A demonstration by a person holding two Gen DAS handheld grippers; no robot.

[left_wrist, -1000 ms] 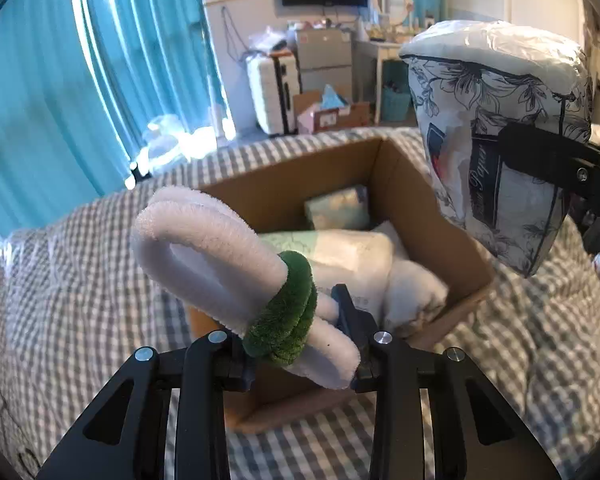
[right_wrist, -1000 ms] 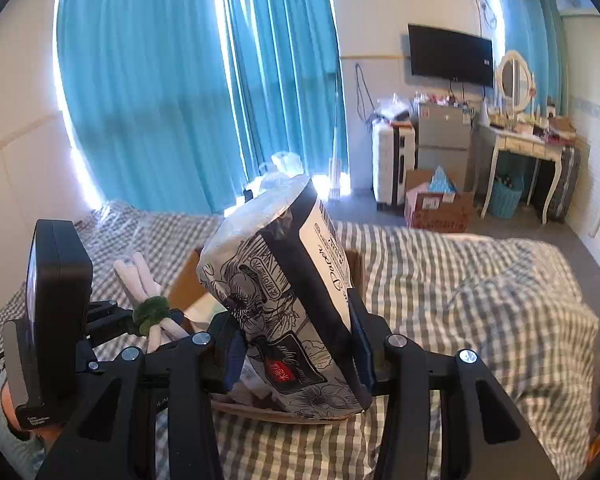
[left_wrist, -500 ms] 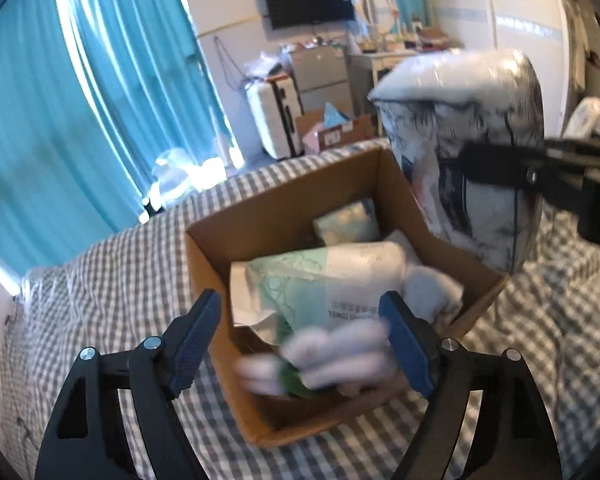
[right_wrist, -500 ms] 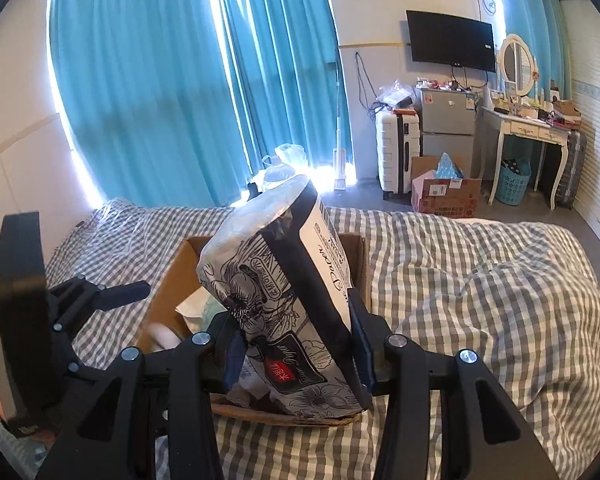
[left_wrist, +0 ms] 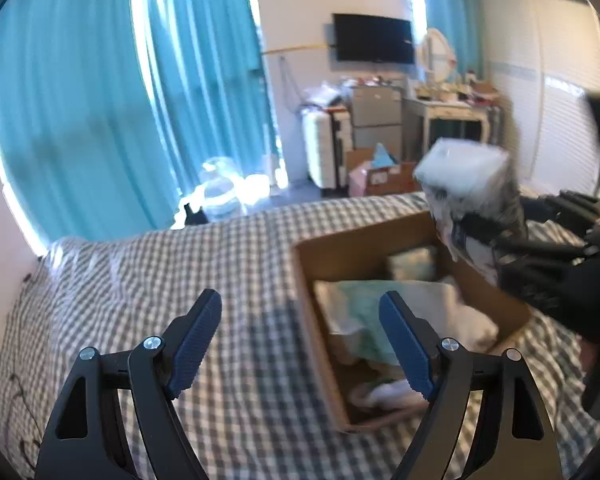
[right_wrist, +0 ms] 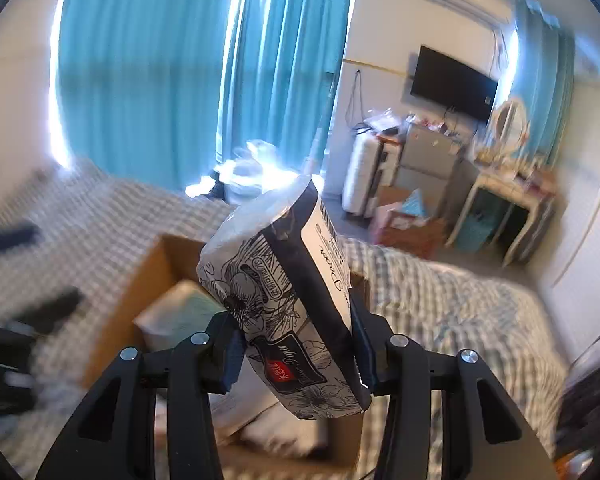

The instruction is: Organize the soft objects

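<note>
I see the checked bed (left_wrist: pixel 220 248) carrying the open cardboard box (left_wrist: pixel 364 240), which holds a pale green pack (left_wrist: pixel 364 312) and white soft items. My right gripper (right_wrist: pixel 296 344) pinches the floral tissue pack (right_wrist: pixel 284 292), held tilted above the box's far side. My left gripper (left_wrist: pixel 300 344) is spread wide with nothing between its jaws, at the box's near-left edge.

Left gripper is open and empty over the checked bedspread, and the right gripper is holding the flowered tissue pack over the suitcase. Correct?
Not quite. The right gripper holds the flowered tissue pack over the open cardboard box on the bed, not over a suitcase; the right wrist view shows it. The rest stands: the left gripper is open and empty over the checked bedspread.
</note>
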